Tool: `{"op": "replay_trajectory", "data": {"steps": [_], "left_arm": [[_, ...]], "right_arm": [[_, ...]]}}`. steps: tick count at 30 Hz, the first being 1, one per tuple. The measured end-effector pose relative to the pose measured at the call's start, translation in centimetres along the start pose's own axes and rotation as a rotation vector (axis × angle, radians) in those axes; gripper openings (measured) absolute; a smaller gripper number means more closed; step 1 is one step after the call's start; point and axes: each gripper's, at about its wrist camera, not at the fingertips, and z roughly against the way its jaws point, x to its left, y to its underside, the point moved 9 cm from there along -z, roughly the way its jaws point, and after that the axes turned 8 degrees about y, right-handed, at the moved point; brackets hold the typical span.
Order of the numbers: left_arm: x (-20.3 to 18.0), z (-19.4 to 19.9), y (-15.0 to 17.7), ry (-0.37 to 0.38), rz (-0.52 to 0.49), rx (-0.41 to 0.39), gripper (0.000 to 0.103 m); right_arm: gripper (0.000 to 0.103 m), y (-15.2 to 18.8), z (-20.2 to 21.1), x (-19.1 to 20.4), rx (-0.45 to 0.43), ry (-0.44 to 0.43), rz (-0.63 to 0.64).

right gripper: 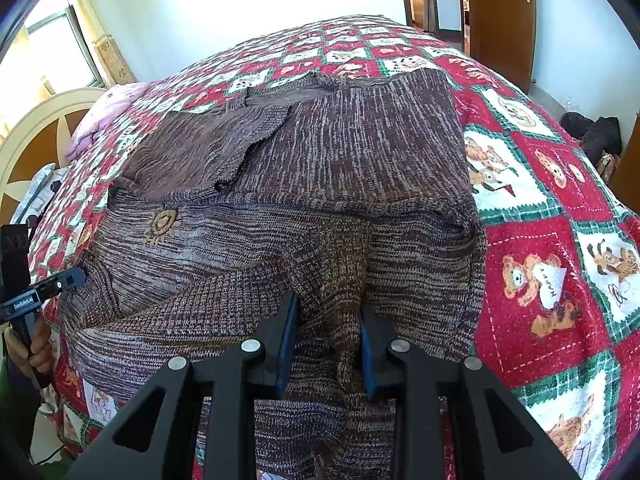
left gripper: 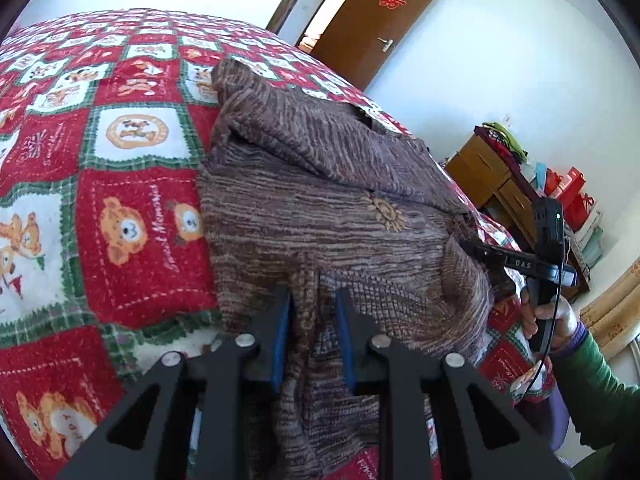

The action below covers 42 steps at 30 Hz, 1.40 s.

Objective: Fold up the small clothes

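A brown striped knitted sweater (left gripper: 320,184) lies spread on the bed, one sleeve folded across its body (right gripper: 208,152) and a small flower patch (right gripper: 162,224) on the chest. My left gripper (left gripper: 313,296) sits at the sweater's near edge, where a bunched ridge of knit fills the gap between its blue pads (left gripper: 282,332). My right gripper (right gripper: 328,304) is shut on another raised fold of the same sweater, with its pads (right gripper: 289,336) pressing both sides. Each view shows the other gripper, the right gripper (left gripper: 480,250) and the left gripper (right gripper: 74,278), with its tip at the sweater's side.
The bed wears a red, white and green bear-print blanket (left gripper: 132,208). A wooden cabinet (left gripper: 486,176) with red bags stands beside it, and a brown door (left gripper: 376,20) behind. A headboard (right gripper: 36,136) and pink pillow (right gripper: 108,116) lie at the far left. A person's hand (left gripper: 556,316) holds the right gripper.
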Motion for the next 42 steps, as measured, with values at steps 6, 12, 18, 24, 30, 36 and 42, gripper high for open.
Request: {"op": "replay_trajectory", "data": {"steps": [6,12,18,24,30,36,42], "left_arm": [[0.6,0.9,-0.1,0.032,0.053,-0.03,0.01],[1.3,3.0,-0.7,0.024,0.091,-0.09,0.01],[1.6,1.1,-0.4,0.011,0.1,-0.026,0.011],[1.1,1.2,-0.6,0.1,0.148,-0.042,0.038],[0.9,1.6,-0.2,0.108,0.135,-0.051,0.039],[1.4,1.6,-0.4,0.137,0.182,-0.063,0.032],[1.5,1.5,-0.4,0.142,0.183,-0.069,0.032]], "right_arm": [[0.028,0.0,0.1,0.1,-0.006,0.011,0.006],[0.016,-0.6,2.3,0.0,-0.097,0.027,-0.014],[0.013,0.2,3.2,-3.0,-0.114,0.132,-0.106],[0.01,0.7,3.1,-5.2,-0.098,0.179,-0.188],[0.011,0.6,3.5,-4.4,-0.117,0.069,-0.198],[0.047,0.4,4.1,-3.3,-0.141,-0.041,-0.206],[0.07,-1.1,4.6,-2.0,-0.134,-0.007,-0.092]]}}
